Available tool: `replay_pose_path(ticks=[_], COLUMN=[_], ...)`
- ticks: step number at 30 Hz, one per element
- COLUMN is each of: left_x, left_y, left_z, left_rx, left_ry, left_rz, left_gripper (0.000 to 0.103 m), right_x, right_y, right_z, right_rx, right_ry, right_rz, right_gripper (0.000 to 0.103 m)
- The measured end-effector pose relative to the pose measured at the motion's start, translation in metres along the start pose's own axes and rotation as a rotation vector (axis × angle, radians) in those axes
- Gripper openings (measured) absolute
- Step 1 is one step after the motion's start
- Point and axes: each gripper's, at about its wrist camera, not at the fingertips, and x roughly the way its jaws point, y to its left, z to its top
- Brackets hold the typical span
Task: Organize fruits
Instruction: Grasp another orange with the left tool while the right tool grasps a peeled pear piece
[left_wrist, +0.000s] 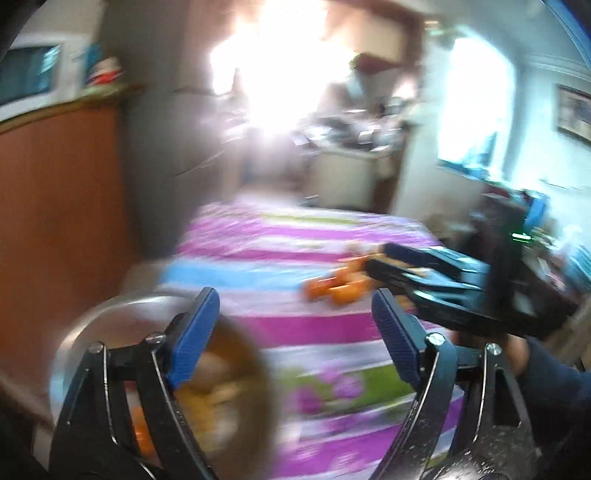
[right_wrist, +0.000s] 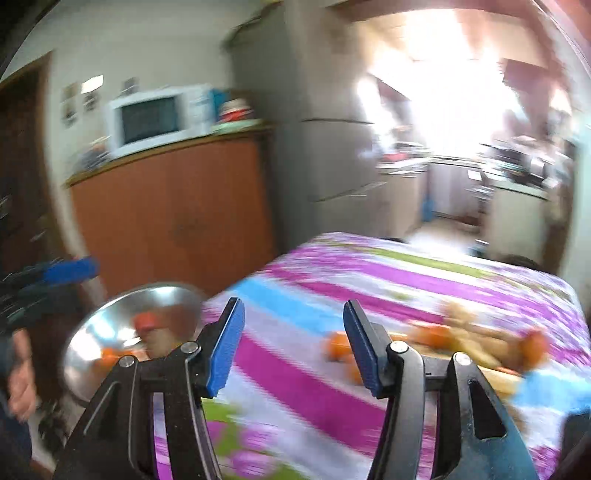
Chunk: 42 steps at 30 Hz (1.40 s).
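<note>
On my far left a white microwave (right_wrist: 157, 118) sits on top of an orange-brown cabinet (right_wrist: 173, 214), with a tall grey fridge (right_wrist: 325, 122) just beside it. Below them, at the table's left edge, a steel bowl (right_wrist: 110, 325) already holds some orange fruit and a paler piece. My left tongs (left_wrist: 291, 332) are over it with the blue pads spread wide, nothing between them. The table wears a striped cloth (right_wrist: 295, 376) of purple, white, blue and green with flowers. My right tongs (right_wrist: 293, 347) are also parted and empty above the cloth. Farther right, the loose fruits (right_wrist: 476, 343) lie on the cloth: oranges and some tan pieces, too blurred to name. Behind the table a doorway opens onto a kitchen counter (right_wrist: 517, 181), washed out by strong light. Everything is smeared by motion.
</note>
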Motion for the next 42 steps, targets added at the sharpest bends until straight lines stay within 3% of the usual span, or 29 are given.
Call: replay_pose_path(ticks=[2, 5, 10, 14, 24, 30, 35, 37, 40, 42], left_x=[0.029, 0.094, 0.199, 0.238, 0.265, 0.275, 0.272, 0.268, 0.259, 0.257], left_y=[-0.028, -0.042, -0.016, -0.013, -0.004, -0.004, -0.003, -0.001, 0.001, 0.002], left_z=[-0.003, -0.012, -0.034, -0.047, -0.045, -0.043, -0.042, -0.042, -0.045, -0.046], left_rx=[0.024, 0.024, -0.059, -0.077, -0.095, -0.094, -0.106, -0.106, -0.124, -0.125], left_ry=[0.025, 0.108, 0.296, 0.361, 0.37, 0.361, 0.343, 0.333, 0.323, 0.327], left_rz=[-0.067, -0.087, -0.019, 0.024, 0.066, 0.027, -0.002, 0.003, -0.009, -0.016], left_gripper=[0.086, 0.086, 0.067, 0.06, 0.06, 0.062, 0.053, 0.041, 0.041, 0.041], right_x=[-0.011, -0.022, -0.032, -0.034, -0.033, -0.024, -0.027, -0.032, -0.032, -0.02], right_y=[-0.043, -0.097, -0.142, -0.144, -0.147, -0.145, -0.146, -0.147, -0.143, -0.134], right_z=[-0.007, -0.024, -0.05, -0.054, -0.056, -0.062, -0.061, -0.058, -0.057, -0.062], right_rx=[0.049, 0.147, 0.225, 0.253, 0.287, 0.284, 0.256, 0.239, 0.206, 0.157], right_ry=[0.007, 0.038, 0.052, 0.053, 0.05, 0.086, 0.089, 0.082, 0.113, 0.188], right_rz=[-0.074, -0.119, -0.135, -0.096, -0.069, -0.066, -0.097, -0.104, -0.069, -0.045], right_gripper=[0.059, 0.059, 0.059, 0.059, 0.059, 0.059, 0.059, 0.059, 0.056, 0.056])
